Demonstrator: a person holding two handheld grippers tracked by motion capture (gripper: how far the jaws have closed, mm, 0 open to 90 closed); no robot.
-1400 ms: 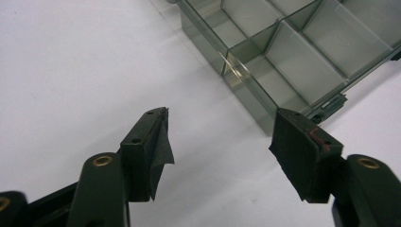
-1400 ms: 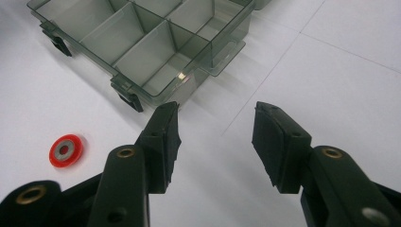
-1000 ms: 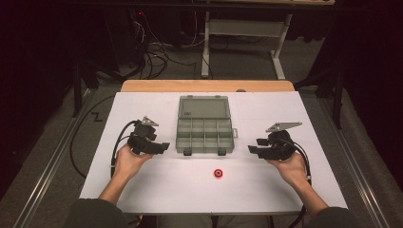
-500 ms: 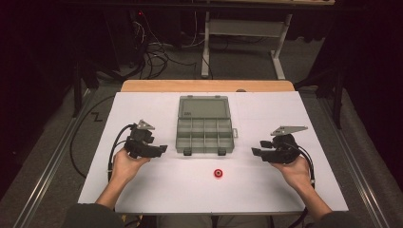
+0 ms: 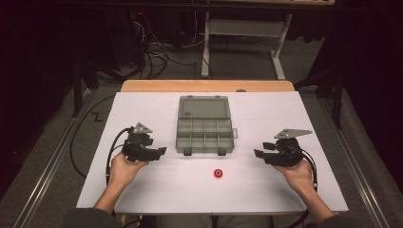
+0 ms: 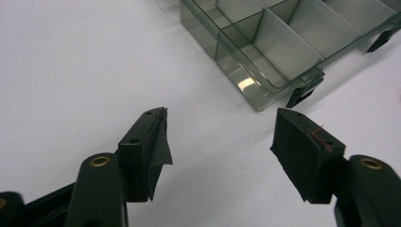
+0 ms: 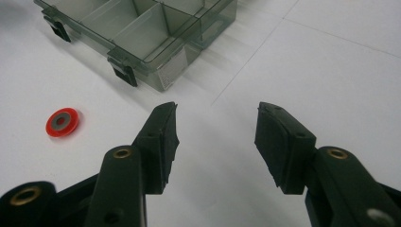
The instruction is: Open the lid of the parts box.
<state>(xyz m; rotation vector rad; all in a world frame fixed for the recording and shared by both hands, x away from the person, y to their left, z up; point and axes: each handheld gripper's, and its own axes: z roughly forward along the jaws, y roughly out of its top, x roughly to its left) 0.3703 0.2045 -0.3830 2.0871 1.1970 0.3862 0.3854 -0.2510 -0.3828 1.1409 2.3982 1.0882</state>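
The person is holding both grippers low over the white table (image 5: 142,109), one at each side of the open compartment box (image 5: 205,128), and neither one is carrying anything. The left gripper (image 5: 160,151) is sitting just left of the box's near corner with its jaws spread wide and only bare table showing between them in the left gripper view, where the box's corner latch (image 6: 300,94) is lying just ahead. The right gripper (image 5: 257,154) is pointing inward from the far side, its jaws likewise parted and empty. The small red ring (image 5: 218,173) is lying flat on the table in front of the box, between the two grippers and a little nearer the person; in the right gripper view it is showing off to the left of the jaws (image 7: 62,122), apart from them. By the look of it, this is the readying step, before any pick. The next move is probably calling for one gripper, likely the right, to be swinging toward the ring, dropping low and straddling it, since so thin a piece is needing the pads almost at table level before closing
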